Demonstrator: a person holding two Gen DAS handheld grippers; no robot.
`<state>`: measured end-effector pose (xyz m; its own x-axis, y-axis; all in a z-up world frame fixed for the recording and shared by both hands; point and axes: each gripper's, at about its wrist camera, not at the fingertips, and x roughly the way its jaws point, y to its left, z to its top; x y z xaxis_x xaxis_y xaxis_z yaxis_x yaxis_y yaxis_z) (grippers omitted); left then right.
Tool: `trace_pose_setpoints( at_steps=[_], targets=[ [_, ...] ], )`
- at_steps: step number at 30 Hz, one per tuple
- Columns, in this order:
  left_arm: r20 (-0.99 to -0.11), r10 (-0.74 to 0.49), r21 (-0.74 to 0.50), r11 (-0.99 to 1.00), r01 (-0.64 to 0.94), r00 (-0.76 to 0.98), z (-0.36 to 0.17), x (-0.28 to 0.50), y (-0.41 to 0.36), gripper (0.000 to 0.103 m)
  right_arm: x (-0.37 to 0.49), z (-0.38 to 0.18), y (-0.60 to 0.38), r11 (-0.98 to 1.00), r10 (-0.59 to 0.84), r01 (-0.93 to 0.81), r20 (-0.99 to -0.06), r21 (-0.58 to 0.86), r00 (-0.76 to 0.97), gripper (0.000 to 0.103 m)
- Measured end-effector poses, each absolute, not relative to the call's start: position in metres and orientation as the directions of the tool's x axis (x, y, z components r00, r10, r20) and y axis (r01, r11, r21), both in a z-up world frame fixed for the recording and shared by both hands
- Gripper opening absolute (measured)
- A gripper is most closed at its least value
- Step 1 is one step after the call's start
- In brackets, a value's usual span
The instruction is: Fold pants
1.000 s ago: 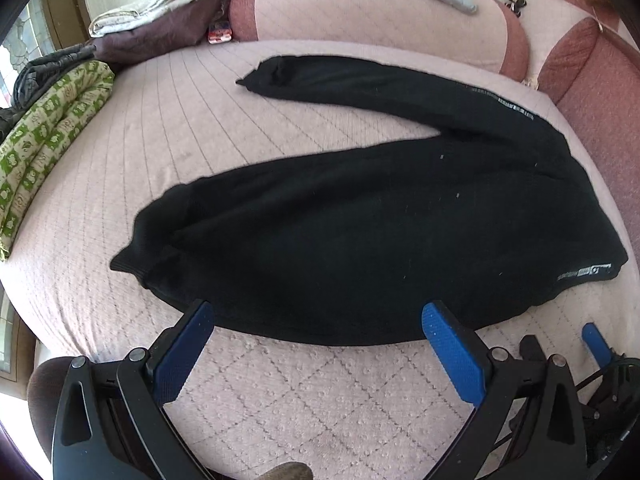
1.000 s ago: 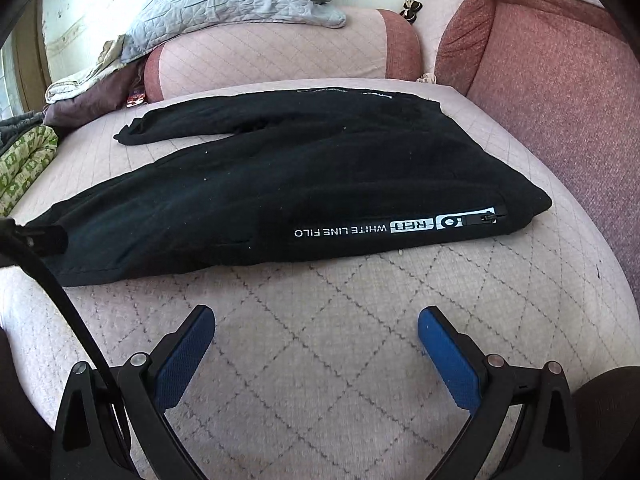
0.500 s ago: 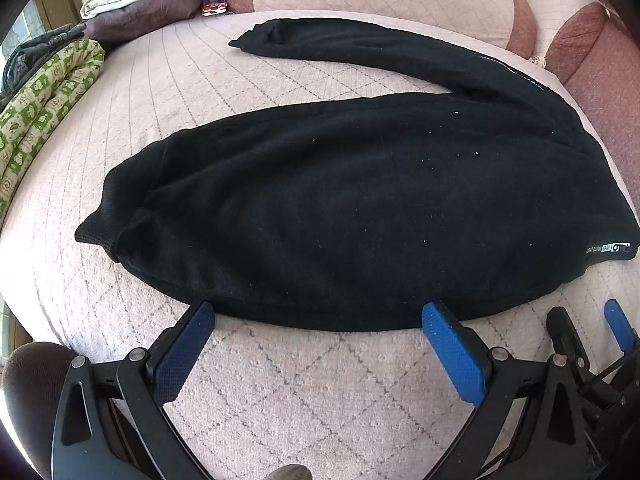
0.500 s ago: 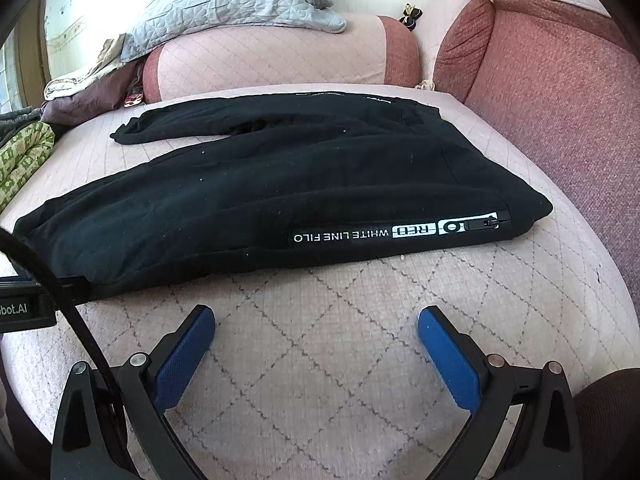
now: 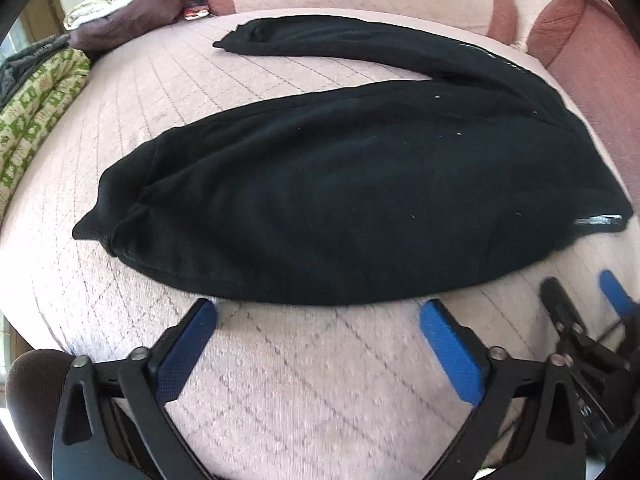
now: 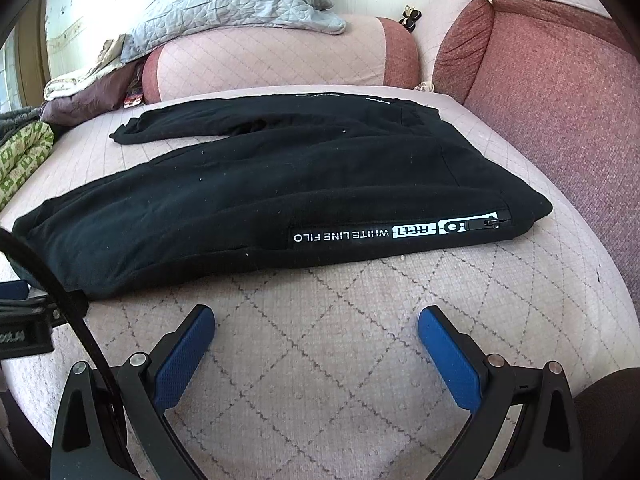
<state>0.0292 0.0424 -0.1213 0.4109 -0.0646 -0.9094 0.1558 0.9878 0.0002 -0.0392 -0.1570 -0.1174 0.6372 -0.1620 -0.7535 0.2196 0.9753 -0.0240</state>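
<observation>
Black pants [image 5: 340, 200] lie flat on a pink quilted bed [image 5: 300, 380], legs spread apart and pointing left, waist to the right. In the right wrist view the pants [image 6: 280, 200] show a white printed label [image 6: 392, 232] near the waist at the near edge. My left gripper [image 5: 318, 320] is open and empty, its fingertips just short of the near leg's edge. My right gripper [image 6: 316, 324] is open and empty, a short way in front of the near edge below the label. The right gripper also shows in the left wrist view [image 5: 580, 312] at the lower right.
A pink bolster [image 6: 272, 60] with a grey quilted pillow [image 6: 228, 0] lies at the back. A red-pink padded headboard [image 6: 560, 92] runs along the right. A green patterned blanket [image 5: 36, 108] and piled clothes [image 5: 120, 20] sit at the left.
The left gripper has pulled back slightly and tilted; the pants sit a little farther and higher in its view. The right gripper has edged closer to the waist. The pants have not moved.
</observation>
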Motion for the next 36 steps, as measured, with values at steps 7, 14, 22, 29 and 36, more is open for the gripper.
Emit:
trace_pose_setpoints(
  at_steps=[7, 14, 22, 29, 36],
  targets=[
    [-0.852, -0.138, -0.047, 0.981, 0.188, 0.506, -0.061, 0.012, 0.060, 0.081, -0.039, -0.114, -0.158, 0.981, -0.136, 0.195, -0.778, -0.018, 0.613, 0.103],
    [-0.793, -0.172, -0.046, 0.974, 0.224, 0.585, -0.001, 0.044, 0.080, 0.081, -0.048, -0.069, -0.174, 0.979, -0.034, 0.172, -0.748, 0.108, 0.662, 0.101],
    [-0.818, -0.183, -0.083, 0.975, 0.204, 0.546, -0.002, 0.157, 0.095, 0.081, 0.029, -0.008, -0.235, 0.989, 0.095, 0.022, -0.727, 0.149, 0.680, 0.101],
    [-0.852, -0.173, -0.133, 0.984, 0.116, 0.495, -0.044, 0.284, 0.111, 0.081, 0.151, -0.033, -0.291, 0.997, 0.060, 0.012, -0.805, 0.083, 0.590, 0.101],
    [-0.876, -0.194, -0.158, 0.981, 0.116, 0.441, -0.092, 0.384, 0.113, 0.081, 0.267, -0.067, -0.328, 0.996, 0.085, -0.020, -0.855, 0.087, 0.512, 0.101]
  ],
)
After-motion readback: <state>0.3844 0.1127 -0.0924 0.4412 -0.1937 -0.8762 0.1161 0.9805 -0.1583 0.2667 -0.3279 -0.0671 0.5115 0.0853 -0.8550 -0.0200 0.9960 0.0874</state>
